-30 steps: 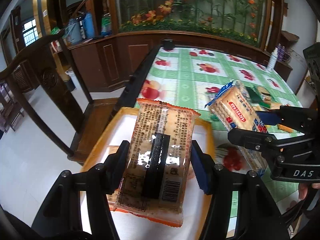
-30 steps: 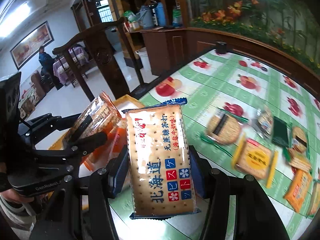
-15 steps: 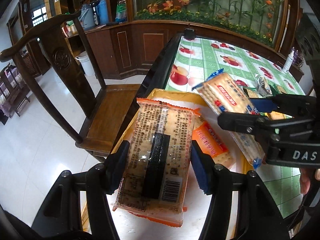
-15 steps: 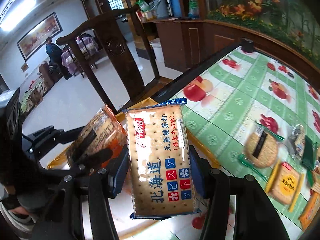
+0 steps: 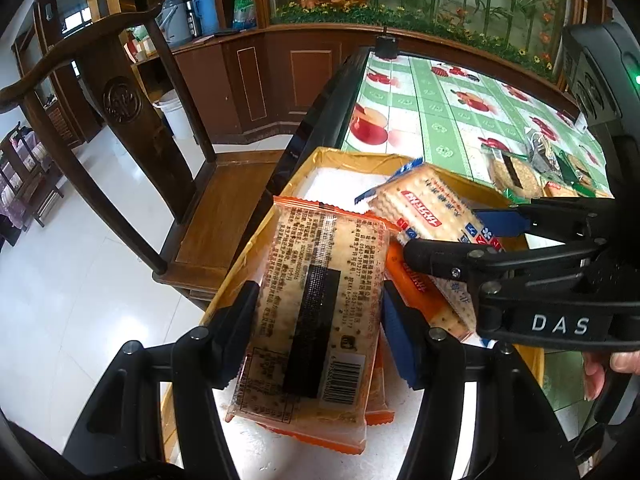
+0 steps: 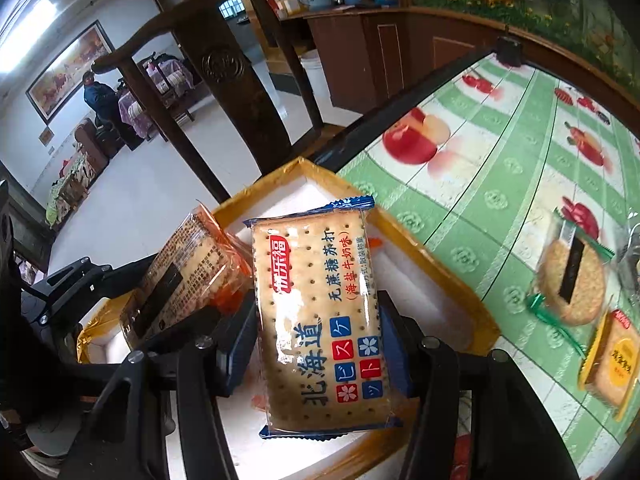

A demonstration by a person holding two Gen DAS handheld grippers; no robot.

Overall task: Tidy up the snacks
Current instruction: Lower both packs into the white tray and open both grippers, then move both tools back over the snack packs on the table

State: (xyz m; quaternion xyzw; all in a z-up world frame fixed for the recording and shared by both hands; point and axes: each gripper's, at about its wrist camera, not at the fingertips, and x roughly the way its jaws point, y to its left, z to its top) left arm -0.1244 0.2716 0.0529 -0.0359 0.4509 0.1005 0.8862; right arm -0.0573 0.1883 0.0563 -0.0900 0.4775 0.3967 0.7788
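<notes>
My left gripper point(image 5: 320, 324) is shut on an orange-edged cracker pack point(image 5: 312, 304), held above a yellow-rimmed white tray point(image 5: 348, 158). My right gripper point(image 6: 316, 344) is shut on a blue-edged cracker pack point(image 6: 320, 320), also over the tray point(image 6: 404, 232). The blue pack shows in the left wrist view point(image 5: 424, 208), to the right of and slightly beyond the orange pack. The orange pack shows in the right wrist view point(image 6: 184, 276), at the left. Another orange pack point(image 5: 416, 292) lies in the tray beneath them.
Several more snack packs lie on the green fruit-print tablecloth point(image 6: 520, 184) to the right, including a round cracker pack point(image 6: 572, 280) and a yellow pack point(image 6: 612, 364). A dark wooden chair point(image 5: 132, 132) stands left of the table's black edge.
Both grippers have carried their packs leftward from above the tablecloth to over the tray. The two packs are now close together, and an orange pack in the tray has come into view.
</notes>
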